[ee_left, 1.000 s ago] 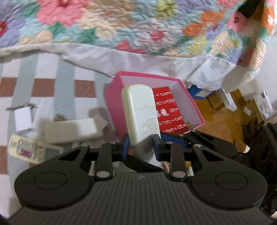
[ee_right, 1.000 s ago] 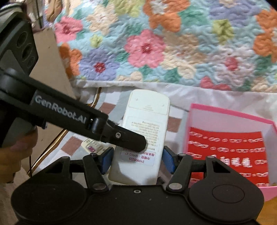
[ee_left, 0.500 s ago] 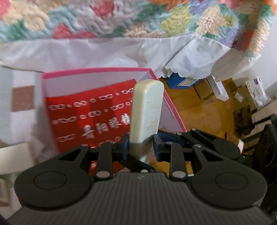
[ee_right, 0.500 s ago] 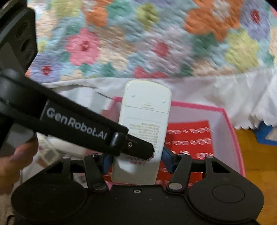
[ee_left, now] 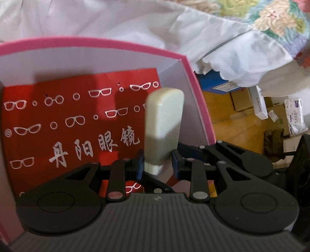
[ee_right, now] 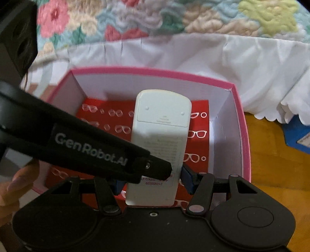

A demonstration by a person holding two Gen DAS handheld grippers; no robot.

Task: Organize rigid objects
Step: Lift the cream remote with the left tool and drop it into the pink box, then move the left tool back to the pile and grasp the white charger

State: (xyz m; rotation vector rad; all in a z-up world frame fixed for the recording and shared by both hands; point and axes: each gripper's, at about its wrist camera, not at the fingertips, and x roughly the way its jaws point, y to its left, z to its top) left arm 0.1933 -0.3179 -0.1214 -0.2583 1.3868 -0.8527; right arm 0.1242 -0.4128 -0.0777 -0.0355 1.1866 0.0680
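Observation:
A white remote control (ee_left: 164, 120) hangs over the open pink box (ee_left: 195, 85), held by both grippers. My left gripper (ee_left: 158, 164) is shut on its thin sides, so the left wrist view shows it edge-on. In the right wrist view the remote's labelled back (ee_right: 161, 135) faces the camera. My right gripper (ee_right: 152, 183) is shut across its width, and one blue pad (ee_right: 187, 180) shows at its right edge. The left gripper's black finger (ee_right: 155, 168) reaches in from the left and hides the other pad. A red card printed with glasses (ee_right: 195, 133) lines the box (ee_right: 244, 135).
A floral quilt (ee_right: 174, 17) and a white bed skirt (ee_right: 193, 56) hang behind the box. To the right lies wooden floor (ee_left: 232, 126) with cartons (ee_left: 259, 104) and a blue box (ee_right: 296, 133). A person's hand (ee_right: 11, 184) shows at the left edge.
Both grippers have carried the remote to the right and downward, from above the checked mat to over the pink box. The box now fills the views. Both grips are unchanged.

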